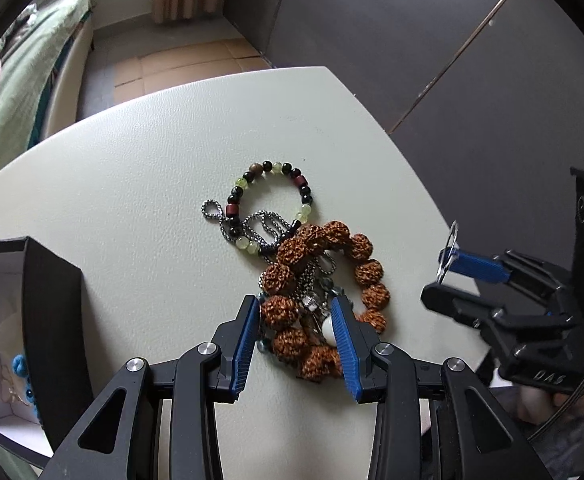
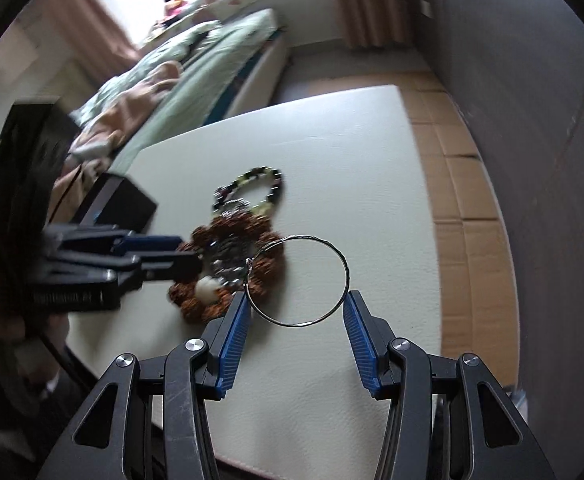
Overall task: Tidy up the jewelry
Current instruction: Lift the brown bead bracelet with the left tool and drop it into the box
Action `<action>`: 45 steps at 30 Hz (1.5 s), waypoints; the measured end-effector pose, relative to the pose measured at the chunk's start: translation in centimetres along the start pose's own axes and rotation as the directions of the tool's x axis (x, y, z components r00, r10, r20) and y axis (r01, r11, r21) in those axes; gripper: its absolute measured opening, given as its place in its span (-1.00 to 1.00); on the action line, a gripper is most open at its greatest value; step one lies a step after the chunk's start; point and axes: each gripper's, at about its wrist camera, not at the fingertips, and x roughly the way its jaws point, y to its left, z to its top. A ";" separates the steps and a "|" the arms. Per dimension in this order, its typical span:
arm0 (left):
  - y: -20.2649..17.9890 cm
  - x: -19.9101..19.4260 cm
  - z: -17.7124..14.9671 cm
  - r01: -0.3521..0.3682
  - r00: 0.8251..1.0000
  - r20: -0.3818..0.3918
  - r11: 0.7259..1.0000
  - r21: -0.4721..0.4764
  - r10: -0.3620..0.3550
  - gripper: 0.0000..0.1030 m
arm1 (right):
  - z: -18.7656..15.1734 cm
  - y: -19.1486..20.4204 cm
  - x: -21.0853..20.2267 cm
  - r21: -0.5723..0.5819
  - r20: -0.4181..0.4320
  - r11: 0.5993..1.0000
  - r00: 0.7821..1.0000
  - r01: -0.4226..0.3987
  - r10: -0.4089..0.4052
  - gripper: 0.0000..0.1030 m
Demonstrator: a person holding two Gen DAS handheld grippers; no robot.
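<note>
Wire hoop held in right gripper [image 2: 295, 304]; jewelry pile straddled by left gripper [image 1: 295, 308].

The hoop [image 2: 297, 280] is pinched across its width. Left jaws are spread around the brown bead bracelet [image 1: 323, 296], heaped with a chain [image 1: 260, 222] on the white table [image 1: 132, 184].

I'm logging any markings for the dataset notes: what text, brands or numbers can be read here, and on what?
"DAS", roughly: pale letters on the black body of the right claw, left wrist view; small and tilted, so uncertain.
Ridged strip on the left claw, right wrist view: blurred, unreadable.
Jewelry, box and table: no text visible.
</note>
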 end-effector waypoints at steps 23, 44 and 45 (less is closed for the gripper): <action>-0.9 -8.8 0.9 -0.084 0.970 0.231 0.996 0.005 0.081 -0.60 | 2.8 4.7 -1.7 0.107 0.112 0.990 0.990 -0.092 0.080 -0.05; 9.3 -19.3 -2.4 -0.051 0.907 0.398 0.975 -0.218 0.137 -0.60 | 5.0 15.3 1.9 -0.052 0.084 0.972 0.969 -0.230 0.234 -0.05; 9.8 -19.6 -2.6 -0.048 0.904 0.403 0.971 -0.232 0.141 -0.60 | 5.1 15.9 2.2 -0.056 0.078 0.970 0.967 -0.237 0.241 -0.05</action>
